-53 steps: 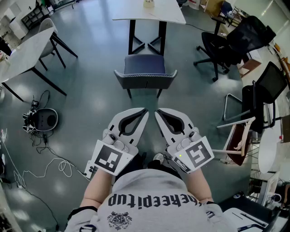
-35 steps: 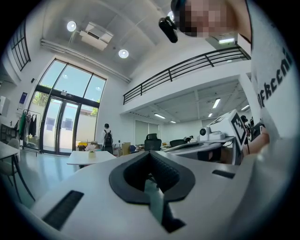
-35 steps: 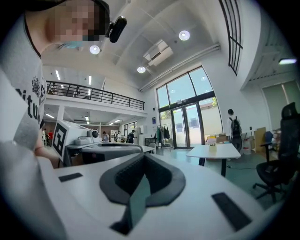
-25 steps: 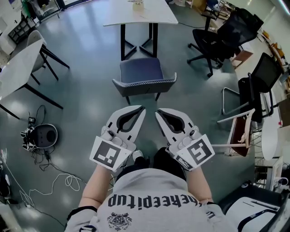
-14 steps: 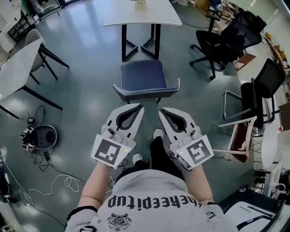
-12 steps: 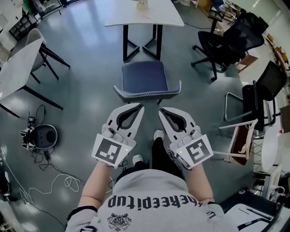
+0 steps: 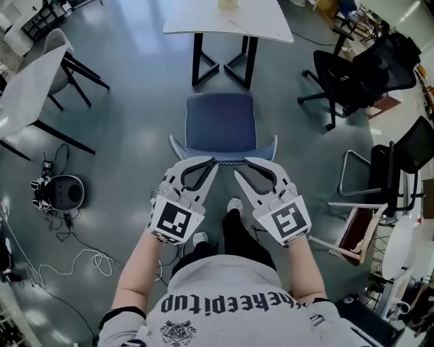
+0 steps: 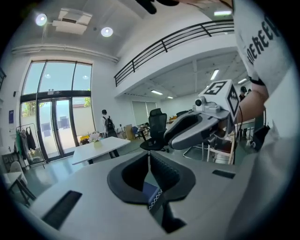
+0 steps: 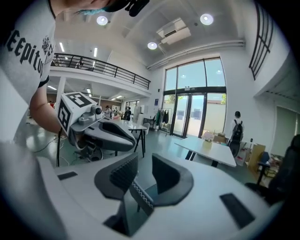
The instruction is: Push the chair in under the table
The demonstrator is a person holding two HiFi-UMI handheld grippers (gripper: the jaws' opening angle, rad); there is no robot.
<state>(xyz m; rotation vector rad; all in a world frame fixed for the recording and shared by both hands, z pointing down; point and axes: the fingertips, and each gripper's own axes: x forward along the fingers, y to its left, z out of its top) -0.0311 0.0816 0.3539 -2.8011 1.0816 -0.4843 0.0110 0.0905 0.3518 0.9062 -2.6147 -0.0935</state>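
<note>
Chair (image 7: 220, 125) stands at frame centre, just below the table (image 7: 227, 17). It is probably light and rigid, so push at the backrest rim (image 7: 224, 157). Left gripper (image 7: 211, 162) is pressed together. Right gripper (image 7: 243, 167) has just been opening, with the rim in its gap, unclamped.

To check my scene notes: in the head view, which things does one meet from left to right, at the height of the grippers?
A round floor device, left gripper, right gripper (its jaws have just been opening, nothing gripped between them), brown panel.
</note>
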